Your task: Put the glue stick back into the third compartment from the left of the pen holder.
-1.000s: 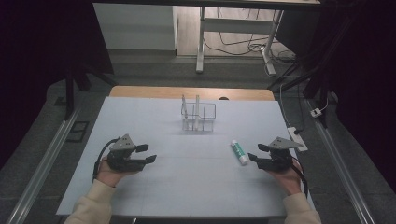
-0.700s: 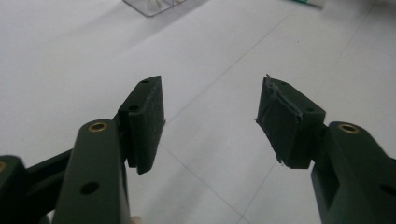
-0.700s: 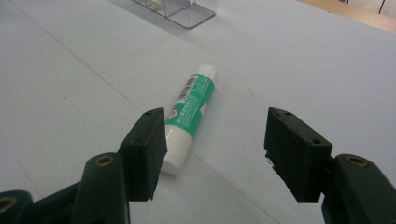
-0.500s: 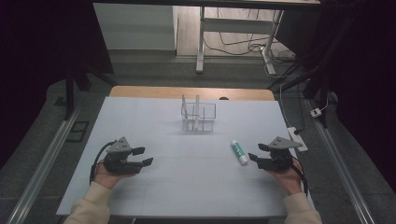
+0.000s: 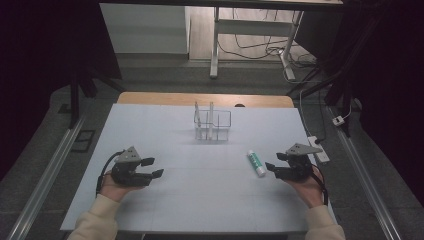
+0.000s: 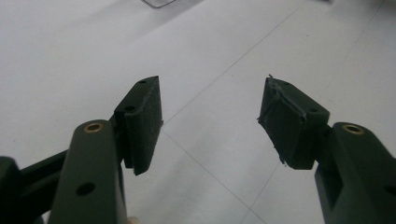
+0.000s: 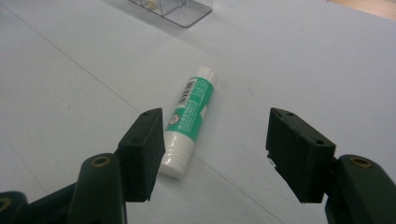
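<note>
- Tube (image 5: 256,163), white and green, lies flat on table (image 5: 200,200), right side, just beside right gripper
- left gripper (image 5: 154,168) low over table at left, jaws wide, nothing between
- clear organizer (image 5: 212,125) mid-back, well apart from tube
- right gripper (image 5: 270,169) jaws wide, nothing gripped, tube just ahead

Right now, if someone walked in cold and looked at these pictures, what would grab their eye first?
Probably the green-and-white tube lying flat on the white table, just ahead of the open right gripper and untouched. Next, the clear acrylic organizer standing alone toward the table's far middle. The left gripper rests open on the near left, nothing between its jaws.
</note>
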`<state>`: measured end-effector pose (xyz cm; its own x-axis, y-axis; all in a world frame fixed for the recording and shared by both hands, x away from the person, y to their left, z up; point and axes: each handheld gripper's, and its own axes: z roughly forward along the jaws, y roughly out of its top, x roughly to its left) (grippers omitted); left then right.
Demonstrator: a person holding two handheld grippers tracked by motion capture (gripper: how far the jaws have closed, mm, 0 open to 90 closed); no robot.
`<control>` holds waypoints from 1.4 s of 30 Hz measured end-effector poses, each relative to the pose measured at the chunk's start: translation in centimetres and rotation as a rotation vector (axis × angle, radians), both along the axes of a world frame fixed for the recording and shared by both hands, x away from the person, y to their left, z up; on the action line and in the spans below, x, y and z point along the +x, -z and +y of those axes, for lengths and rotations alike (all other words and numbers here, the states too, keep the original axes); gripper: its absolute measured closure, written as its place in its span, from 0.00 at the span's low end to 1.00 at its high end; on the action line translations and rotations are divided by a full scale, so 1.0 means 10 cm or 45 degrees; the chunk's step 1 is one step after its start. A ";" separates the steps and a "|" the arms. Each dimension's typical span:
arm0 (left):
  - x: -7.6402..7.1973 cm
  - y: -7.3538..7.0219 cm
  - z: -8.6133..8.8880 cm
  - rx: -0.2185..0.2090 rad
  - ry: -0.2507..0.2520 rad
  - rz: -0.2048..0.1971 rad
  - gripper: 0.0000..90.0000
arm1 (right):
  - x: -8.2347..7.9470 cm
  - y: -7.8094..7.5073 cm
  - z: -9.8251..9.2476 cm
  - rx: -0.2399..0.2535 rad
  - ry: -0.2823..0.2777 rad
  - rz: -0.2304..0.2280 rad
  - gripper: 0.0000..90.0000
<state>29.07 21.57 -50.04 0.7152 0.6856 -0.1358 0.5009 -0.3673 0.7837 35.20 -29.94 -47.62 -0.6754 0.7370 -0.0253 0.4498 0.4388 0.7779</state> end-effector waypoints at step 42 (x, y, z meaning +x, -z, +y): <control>0.01 0.03 0.04 0.028 -0.013 0.019 0.42 | 0.39 0.08 0.59 -0.344 0.039 0.378 0.38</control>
<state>29.14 21.95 -50.37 0.7060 0.6960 -0.1314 0.5166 -0.3791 0.7678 39.07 -24.09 -48.38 -0.6602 0.7505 -0.0280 0.6537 0.5927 0.4705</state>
